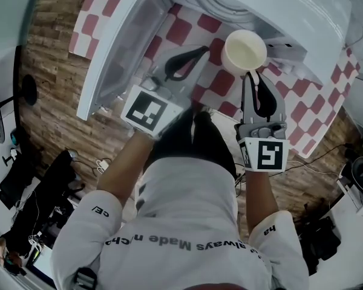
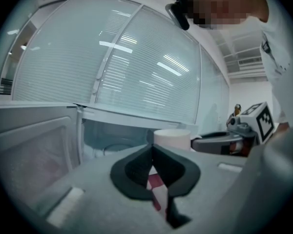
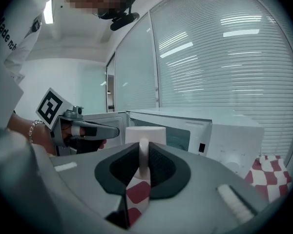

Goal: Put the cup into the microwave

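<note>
Head view shows the right gripper [image 1: 253, 77] reaching forward with a white cup [image 1: 245, 51] at the tips of its jaws. Right gripper view makes the grip plain: the jaws of the right gripper [image 3: 142, 149] are closed on the cup's thin white handle, which stands upright between the dark pads, and the body of the cup [image 3: 145, 132] sits just beyond them. The frames don't show whether the cup rests on anything or hangs free.

Past the cup stands a white microwave [image 1: 290, 8], its cavity open and facing both grippers. The cup is in front of that opening, near its right side. The door [image 1: 115, 47] is swung out to the left of the left gripper [image 1: 201, 52].

Left gripper view shows that gripper's [image 2: 153, 152] jaws pressed together with nothing between them. From there the cup [image 2: 172, 139] is just ahead and slightly right, with the right gripper [image 2: 219, 141] beyond it on the right, the cavity [image 2: 112, 138] ahead on the left and the door [image 2: 29, 150] further left.

A red-and-white checked cloth [image 1: 221, 83] lies under both grippers and runs on to the right of the right one [image 3: 271, 172].
</note>
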Action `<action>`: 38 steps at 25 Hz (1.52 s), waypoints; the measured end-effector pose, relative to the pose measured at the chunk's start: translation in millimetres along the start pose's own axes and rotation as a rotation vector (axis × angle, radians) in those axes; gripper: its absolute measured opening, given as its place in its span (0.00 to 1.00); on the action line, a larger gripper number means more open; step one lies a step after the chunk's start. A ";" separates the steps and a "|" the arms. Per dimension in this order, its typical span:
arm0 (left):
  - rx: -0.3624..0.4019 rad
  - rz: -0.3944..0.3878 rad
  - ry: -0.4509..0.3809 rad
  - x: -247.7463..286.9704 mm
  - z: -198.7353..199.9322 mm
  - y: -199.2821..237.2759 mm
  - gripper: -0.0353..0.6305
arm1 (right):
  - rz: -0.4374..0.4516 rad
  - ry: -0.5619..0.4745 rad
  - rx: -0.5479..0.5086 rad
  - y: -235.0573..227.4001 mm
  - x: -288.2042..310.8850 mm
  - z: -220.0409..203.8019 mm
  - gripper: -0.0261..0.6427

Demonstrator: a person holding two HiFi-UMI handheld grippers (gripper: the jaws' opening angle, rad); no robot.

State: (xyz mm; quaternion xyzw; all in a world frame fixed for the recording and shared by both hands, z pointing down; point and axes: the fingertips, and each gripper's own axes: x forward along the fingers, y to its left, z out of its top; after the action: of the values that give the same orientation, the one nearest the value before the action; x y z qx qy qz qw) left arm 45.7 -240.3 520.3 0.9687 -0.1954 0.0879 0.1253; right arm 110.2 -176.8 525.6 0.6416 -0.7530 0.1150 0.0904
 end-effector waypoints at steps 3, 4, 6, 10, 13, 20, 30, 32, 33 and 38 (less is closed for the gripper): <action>0.004 0.014 0.005 7.6 -10.0 11.2 0.06 | -0.019 -0.001 -0.004 -7.4 12.4 -8.1 0.10; 0.006 0.022 0.005 9.9 -13.1 14.9 0.06 | -0.026 -0.001 -0.008 -9.9 16.3 -11.0 0.10; 0.014 0.036 0.006 14.0 -19.9 21.8 0.06 | -0.038 0.001 -0.013 -14.8 24.3 -16.7 0.10; 0.030 0.038 0.007 25.7 -31.4 31.9 0.06 | -0.058 0.002 -0.014 -24.4 41.2 -26.2 0.10; 0.027 0.042 0.015 35.7 -37.5 38.7 0.06 | -0.070 0.001 -0.013 -29.8 53.8 -31.7 0.10; 0.030 0.040 0.030 58.1 -49.0 54.5 0.06 | -0.103 -0.004 0.002 -43.6 79.6 -41.7 0.10; 0.048 0.040 0.029 89.7 -57.5 76.1 0.06 | -0.166 -0.018 0.004 -69.7 113.5 -50.1 0.10; 0.054 0.044 0.027 95.6 -58.5 81.1 0.06 | -0.173 -0.021 -0.001 -73.9 120.4 -50.9 0.10; 0.056 0.045 0.026 98.3 -58.7 83.3 0.06 | -0.177 -0.023 -0.004 -75.9 123.6 -50.8 0.10; 0.066 0.059 0.030 109.6 -64.4 94.8 0.06 | -0.188 -0.035 -0.021 -83.8 138.3 -50.6 0.10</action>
State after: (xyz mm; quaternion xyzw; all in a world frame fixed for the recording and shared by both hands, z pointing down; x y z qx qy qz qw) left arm 99.4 -346.1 625.5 0.9646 -0.2192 0.1125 0.0938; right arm 170.2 -305.5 618.1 0.7104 -0.6920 0.0870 0.0943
